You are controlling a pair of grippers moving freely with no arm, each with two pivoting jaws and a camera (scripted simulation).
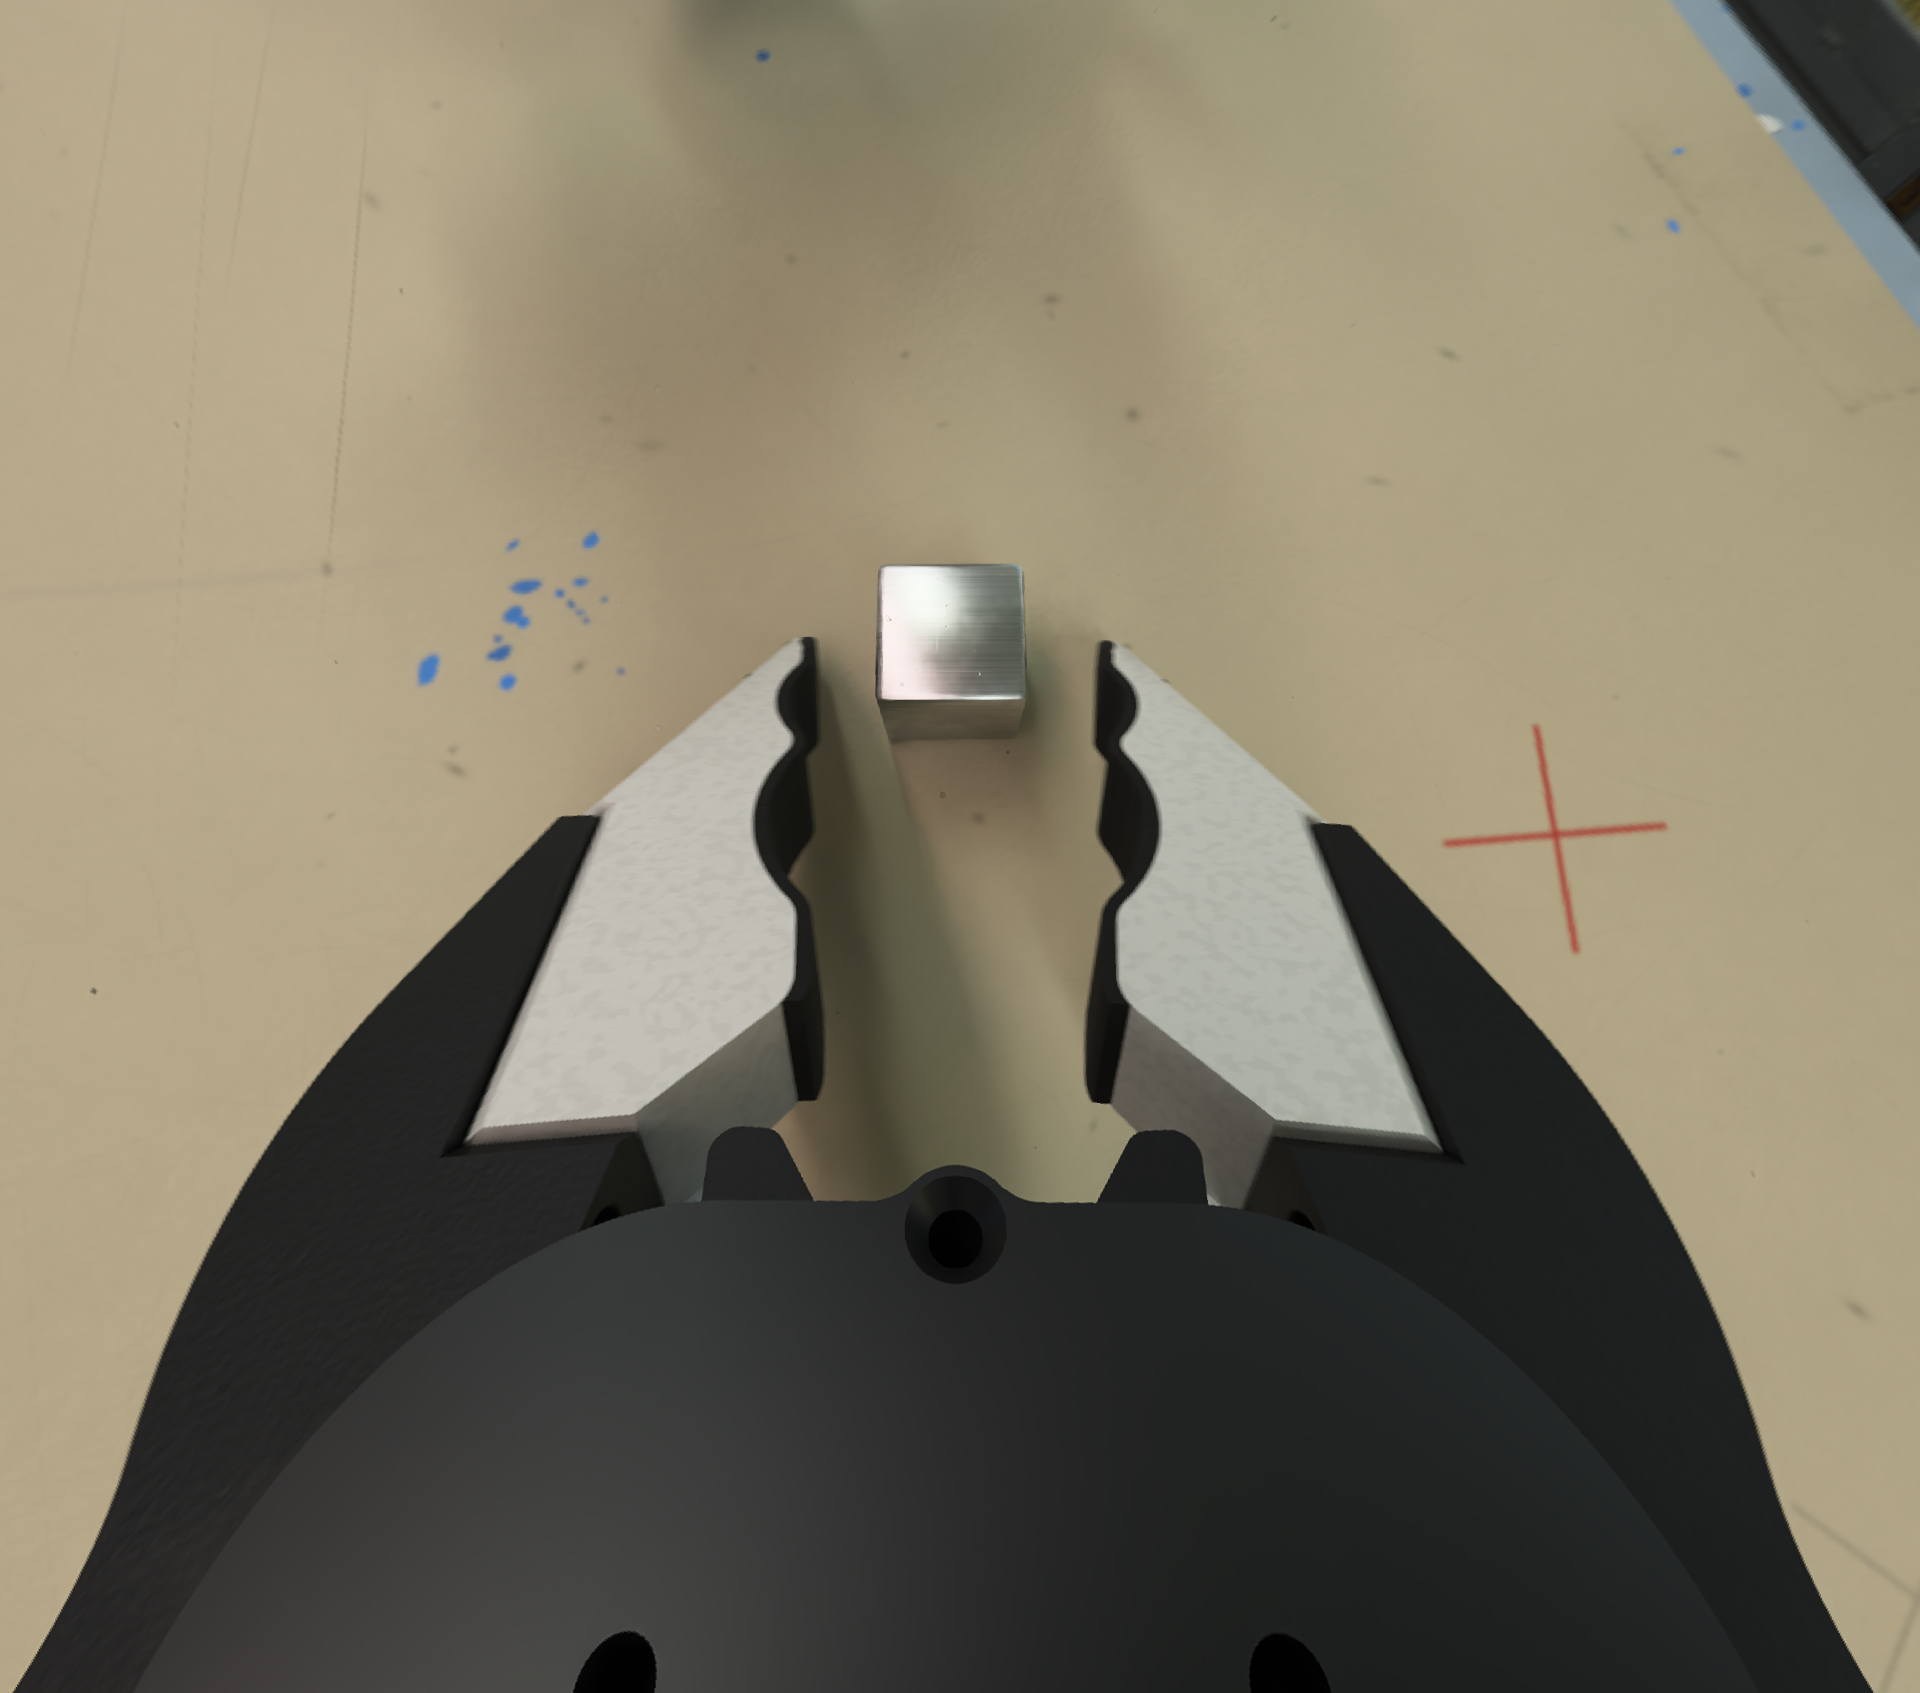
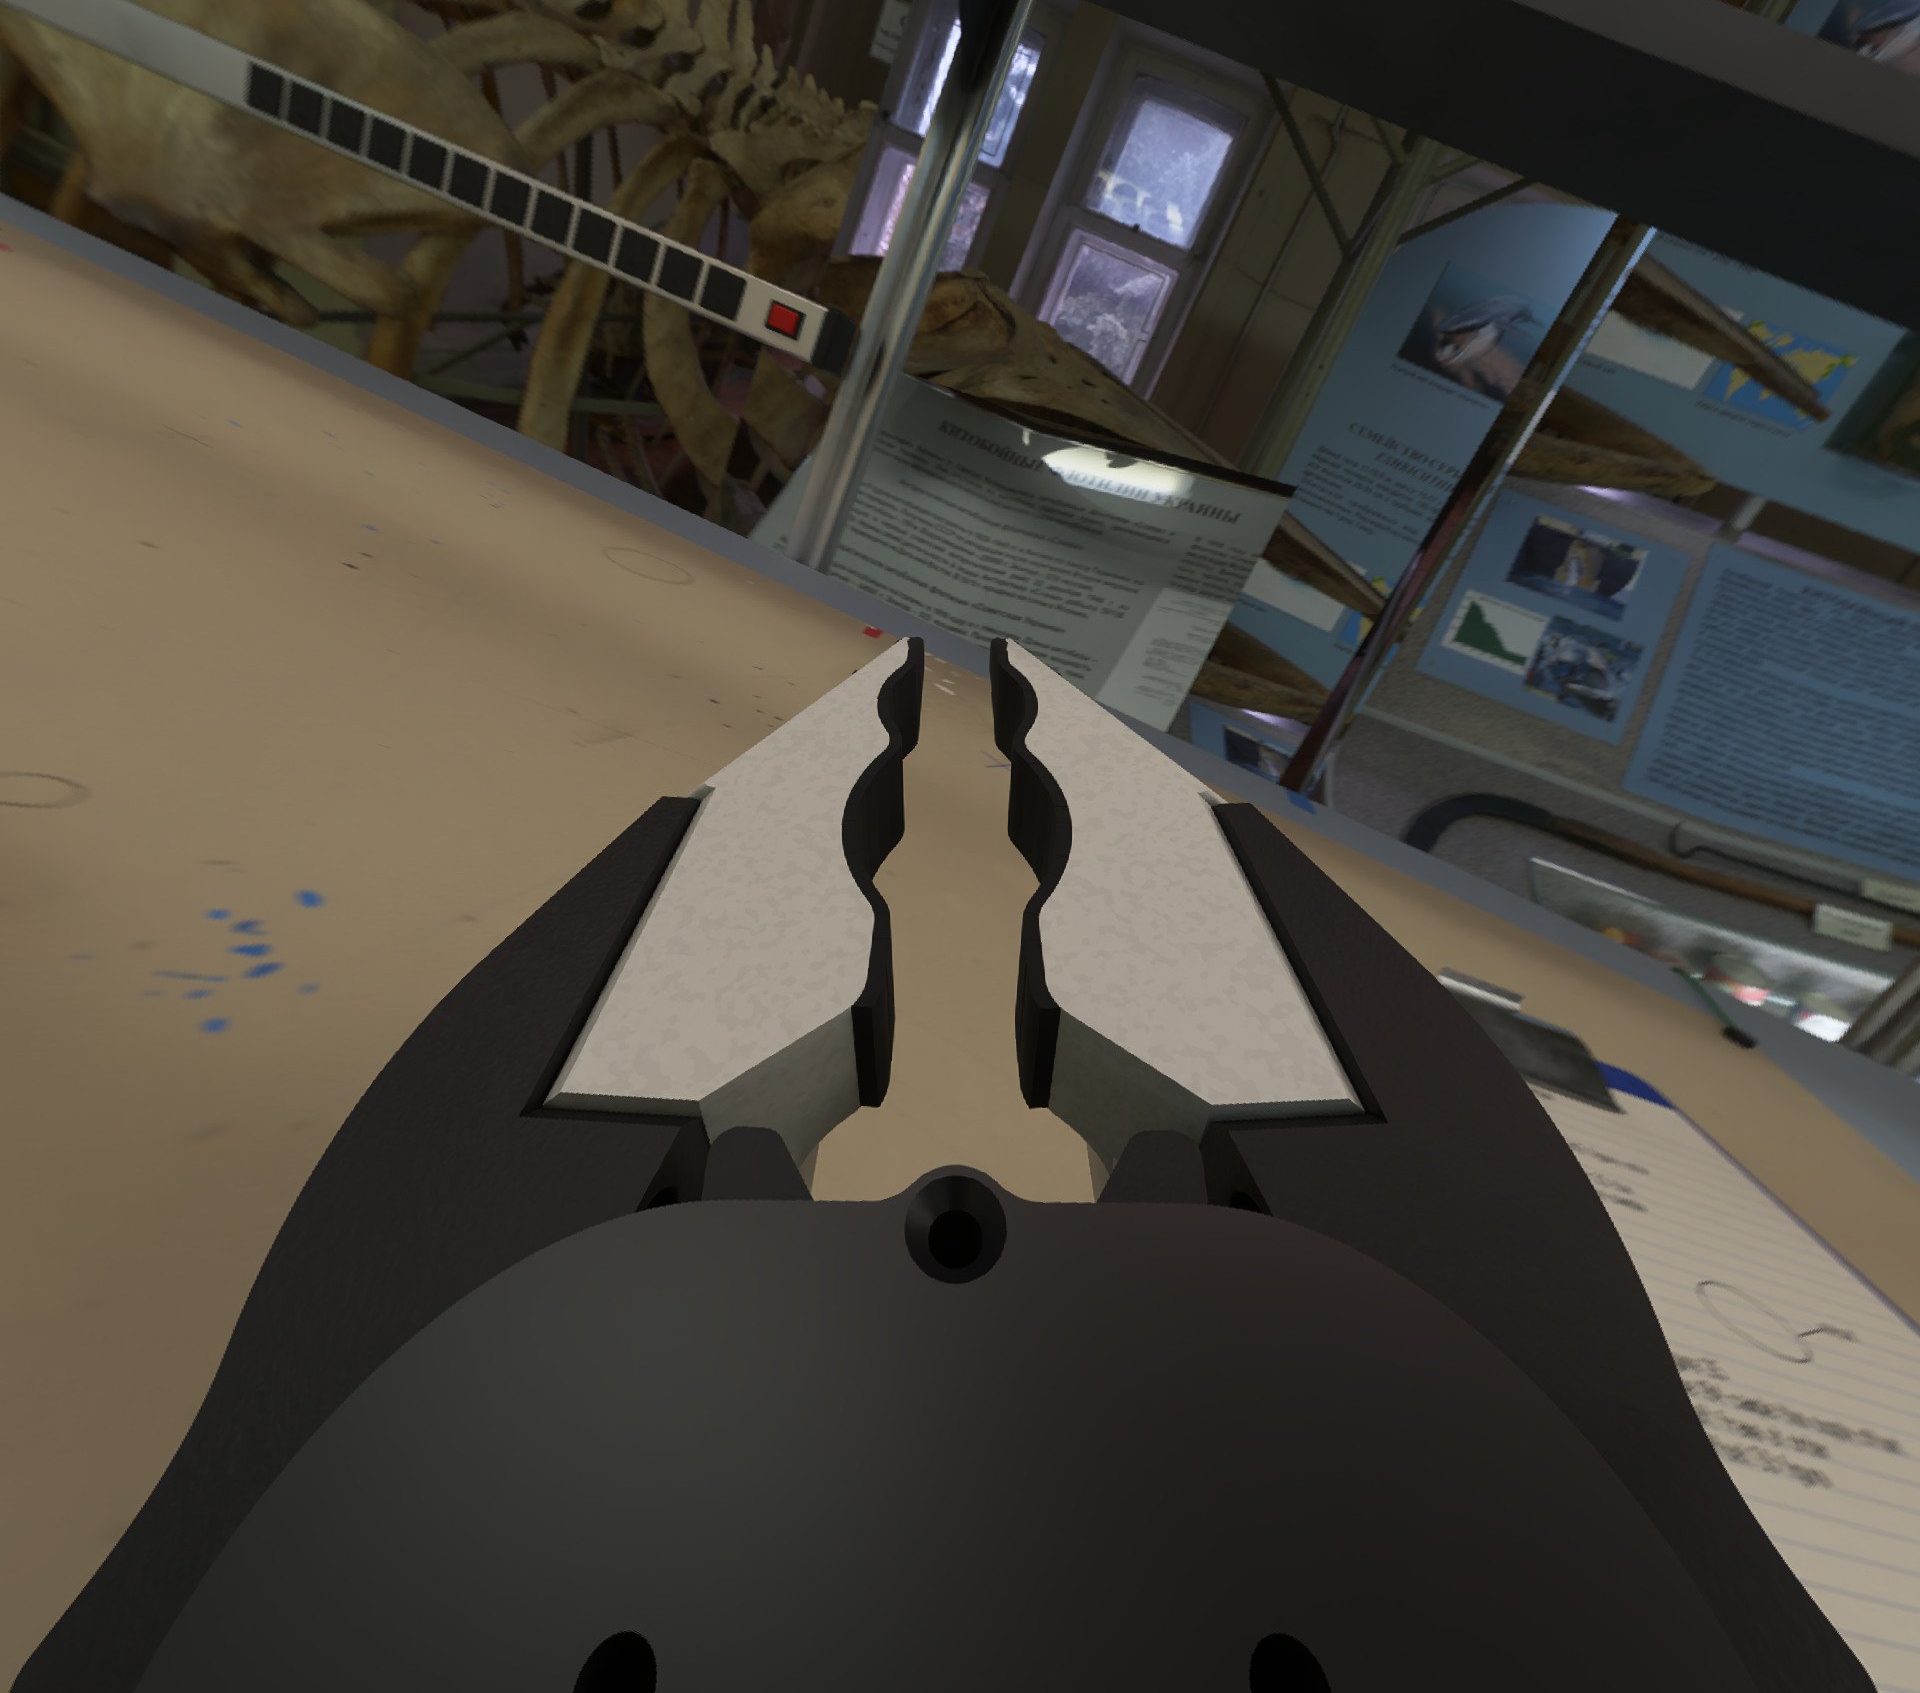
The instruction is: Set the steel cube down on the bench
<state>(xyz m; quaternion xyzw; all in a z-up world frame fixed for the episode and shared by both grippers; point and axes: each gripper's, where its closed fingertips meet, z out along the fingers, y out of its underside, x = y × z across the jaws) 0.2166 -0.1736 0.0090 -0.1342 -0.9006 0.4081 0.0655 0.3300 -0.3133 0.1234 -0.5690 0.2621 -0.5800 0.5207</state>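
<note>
Left wrist view: the left gripper (image 1: 956,651) has its jaws spread wide, gripping nothing. The cube (image 1: 951,646) rests on the bench (image 1: 1247,396) at frame centre, between the fingertips with a gap on each side. A red cross (image 1: 1555,834) lies at right. Right wrist view: the right gripper (image 2: 954,651) is empty, jaws a narrow gap apart, above the bench; a notepad (image 2: 1714,1311) lies at lower right.

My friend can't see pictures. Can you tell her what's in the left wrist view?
A small shiny steel cube sits on the tan, paint-flecked bench top, just past the tips of the open left hand-held gripper, which is not touching it. A thin red cross mark lies to the right, and blue paint specks to the left.
</note>
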